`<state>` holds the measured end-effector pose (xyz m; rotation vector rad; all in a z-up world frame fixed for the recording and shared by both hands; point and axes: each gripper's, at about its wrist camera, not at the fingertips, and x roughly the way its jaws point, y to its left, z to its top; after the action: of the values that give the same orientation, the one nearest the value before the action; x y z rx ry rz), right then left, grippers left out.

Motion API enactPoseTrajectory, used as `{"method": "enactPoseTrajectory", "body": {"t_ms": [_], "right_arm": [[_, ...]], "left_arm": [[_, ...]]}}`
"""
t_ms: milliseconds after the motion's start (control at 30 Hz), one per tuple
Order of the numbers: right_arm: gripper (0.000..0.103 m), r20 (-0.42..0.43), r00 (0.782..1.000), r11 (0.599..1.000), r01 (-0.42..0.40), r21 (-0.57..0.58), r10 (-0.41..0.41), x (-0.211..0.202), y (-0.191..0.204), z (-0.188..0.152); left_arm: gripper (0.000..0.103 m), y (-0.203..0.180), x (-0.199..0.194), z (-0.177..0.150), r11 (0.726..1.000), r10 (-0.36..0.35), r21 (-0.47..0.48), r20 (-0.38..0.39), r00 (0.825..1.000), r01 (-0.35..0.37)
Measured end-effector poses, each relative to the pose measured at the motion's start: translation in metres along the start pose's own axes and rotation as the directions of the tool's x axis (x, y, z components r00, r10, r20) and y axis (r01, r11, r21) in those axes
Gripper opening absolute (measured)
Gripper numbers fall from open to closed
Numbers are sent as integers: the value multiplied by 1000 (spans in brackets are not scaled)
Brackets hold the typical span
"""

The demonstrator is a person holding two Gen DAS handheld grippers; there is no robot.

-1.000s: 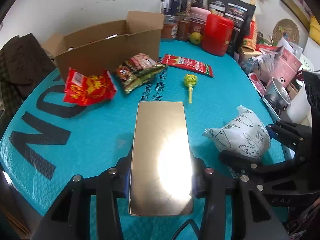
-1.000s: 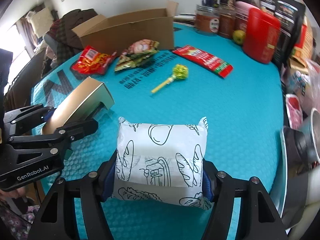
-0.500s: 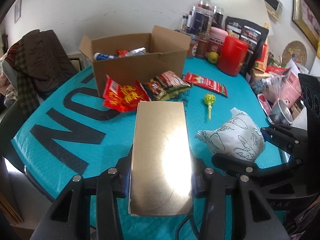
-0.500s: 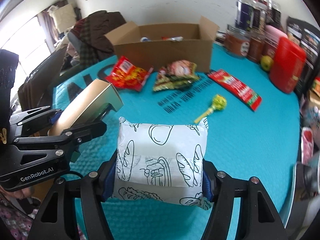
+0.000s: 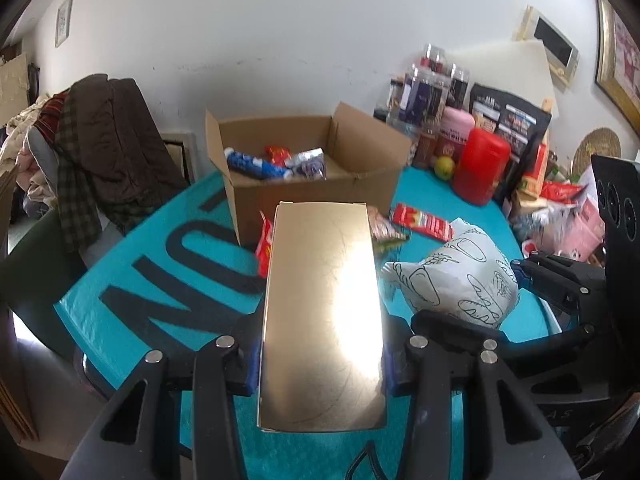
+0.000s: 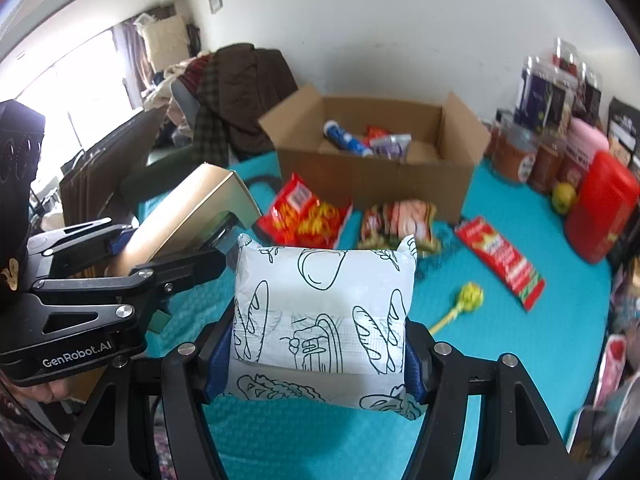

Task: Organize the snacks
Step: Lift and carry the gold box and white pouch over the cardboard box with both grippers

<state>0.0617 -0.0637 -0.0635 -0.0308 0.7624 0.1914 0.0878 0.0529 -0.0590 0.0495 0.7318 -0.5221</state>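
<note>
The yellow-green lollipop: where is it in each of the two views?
Left wrist view: not visible; probably hidden behind the gold box or the white bread bag.
Right wrist view: lollipop lies right of centre on the teal mat.
Shared landmark: the cardboard box.

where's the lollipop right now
In the right wrist view the lollipop lies on the teal table, right of the held bread bag and beside the red packet.

A lived-in home room.
Coats [image 6: 240, 92] are heaped on a chair, pictures [image 5: 64, 20] are hung, food jars [image 5: 424, 92] are crowded together.
</note>
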Motion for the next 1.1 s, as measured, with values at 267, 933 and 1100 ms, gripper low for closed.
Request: {"method": "enactPoseTrajectory", "body": {"t_ms": [267,933,1100], "right_arm": [[67,70,997,999,-11,-45,15,-4,2,32],[67,211,977,995,1,-99,20,5,-20,119],[67,231,973,995,11,-101,13,15,-31,141]], "left_arm": [[43,12,-6,31,1000,14,-5,83,996,-14],[43,35,10,115,1000,5,-7,221,975,-4],[43,42,24,141,1000,1,0,247,969,-1]]}}
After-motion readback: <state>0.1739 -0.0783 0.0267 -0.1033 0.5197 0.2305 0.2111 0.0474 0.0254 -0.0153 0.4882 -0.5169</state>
